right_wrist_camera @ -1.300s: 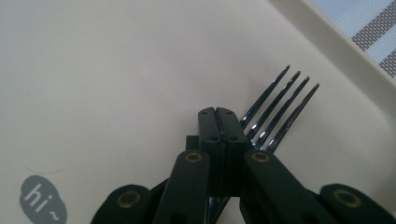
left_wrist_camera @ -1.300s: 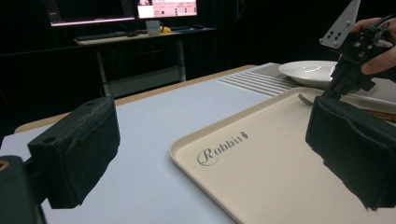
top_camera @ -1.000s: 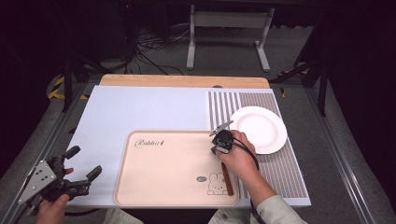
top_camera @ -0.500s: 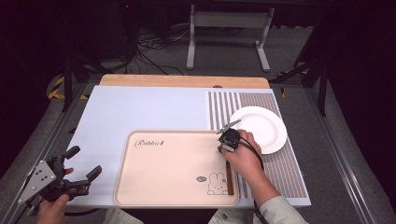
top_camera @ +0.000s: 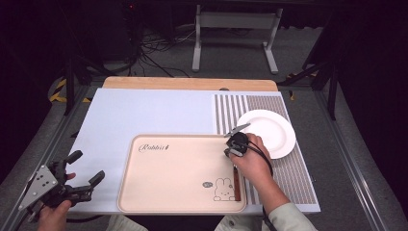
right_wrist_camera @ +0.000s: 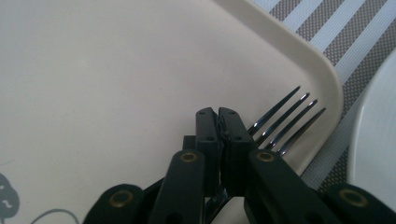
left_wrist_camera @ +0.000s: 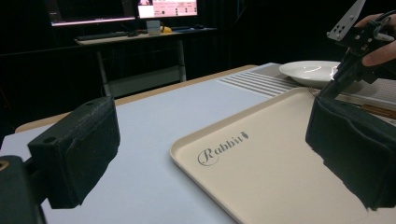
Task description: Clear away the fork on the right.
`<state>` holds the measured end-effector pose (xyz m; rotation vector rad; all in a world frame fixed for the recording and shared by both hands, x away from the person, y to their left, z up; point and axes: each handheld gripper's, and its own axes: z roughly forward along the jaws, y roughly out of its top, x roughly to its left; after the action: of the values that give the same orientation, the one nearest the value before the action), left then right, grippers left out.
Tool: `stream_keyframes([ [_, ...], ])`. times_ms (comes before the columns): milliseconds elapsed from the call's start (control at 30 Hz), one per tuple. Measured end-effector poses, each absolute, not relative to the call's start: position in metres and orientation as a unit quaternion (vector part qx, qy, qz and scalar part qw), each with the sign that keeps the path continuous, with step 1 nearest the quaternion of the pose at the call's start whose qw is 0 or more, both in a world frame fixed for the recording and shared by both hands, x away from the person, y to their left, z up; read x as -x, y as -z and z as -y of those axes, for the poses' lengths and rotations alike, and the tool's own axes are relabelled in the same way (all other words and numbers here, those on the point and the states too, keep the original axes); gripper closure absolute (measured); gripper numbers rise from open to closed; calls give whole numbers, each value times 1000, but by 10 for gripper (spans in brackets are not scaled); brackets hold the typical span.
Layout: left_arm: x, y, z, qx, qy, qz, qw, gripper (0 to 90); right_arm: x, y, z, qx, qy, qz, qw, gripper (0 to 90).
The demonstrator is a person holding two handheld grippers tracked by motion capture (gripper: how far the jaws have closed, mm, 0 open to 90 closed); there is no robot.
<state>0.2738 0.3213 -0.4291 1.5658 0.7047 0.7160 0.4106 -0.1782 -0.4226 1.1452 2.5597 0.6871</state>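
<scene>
A fork lies along the right edge of the beige tray [top_camera: 178, 168], its brown handle [top_camera: 236, 183] toward the person. Its tines [right_wrist_camera: 285, 123] reach to the tray's far right corner [right_wrist_camera: 299, 60]. My right gripper [top_camera: 235, 144] is shut on the fork's neck just behind the tines, jaws pressed together [right_wrist_camera: 218, 114]. It also appears far off in the left gripper view [left_wrist_camera: 348, 65], above the tray's rim. My left gripper [top_camera: 86, 166] is held at the table's near left corner, open and holding nothing, its pads [left_wrist_camera: 79, 149] wide apart and aimed across the tray [left_wrist_camera: 261, 158].
A white plate [top_camera: 269, 132] sits on the striped placemat [top_camera: 288, 168] just right of the tray and close to the fork tines. The plate [left_wrist_camera: 313, 70] lies behind the right gripper. A pale blue mat [top_camera: 144, 110] covers the rest of the table. A metal stand [top_camera: 235, 29] stands beyond.
My right gripper has shifted slightly to the right, toward the plate, over the tray's far right corner. The left gripper has stayed where it was.
</scene>
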Motion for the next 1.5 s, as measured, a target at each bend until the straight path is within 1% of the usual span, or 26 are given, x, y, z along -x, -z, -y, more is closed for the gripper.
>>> stream_keyframes([
  [100,-274,429,-321,-675,-308,-304,597,38,-408,416,178,-385,-255,-876,138,741],
  [133,-274,429,-321,-676,-308,-303,597,38,-407,414,178,-379,-265,-875,147,644],
  [167,-274,429,-321,-676,-308,-303,597,38,-406,413,178,-376,-273,-872,152,575],
  [200,-274,429,-321,-676,-309,-303,597,38,-405,411,178,-375,-286,-868,157,477],
  [267,-274,429,-321,-675,-309,-304,598,38,-404,408,179,-369,-310,-861,160,356],
  [300,-274,429,-321,-675,-308,-304,597,38,-403,405,180,-367,-325,-856,162,306],
  [367,-274,429,-321,-675,-308,-304,597,38,-400,400,183,-361,-349,-849,167,266],
  [567,-274,430,-321,-674,-309,-304,598,38,-389,385,193,-352,-382,-836,177,234],
  [900,-274,430,-320,-675,-309,-304,597,38,-371,370,218,-321,-431,-815,215,182],
  [1233,-274,429,-321,-676,-308,-305,596,38,-354,364,245,-306,-481,-785,243,178],
  [1333,-274,430,-321,-675,-310,-305,597,38,-350,365,255,-300,-492,-774,261,171],
  [1500,-274,430,-321,-675,-309,-305,596,38,-343,370,272,-299,-513,-759,267,158],
])
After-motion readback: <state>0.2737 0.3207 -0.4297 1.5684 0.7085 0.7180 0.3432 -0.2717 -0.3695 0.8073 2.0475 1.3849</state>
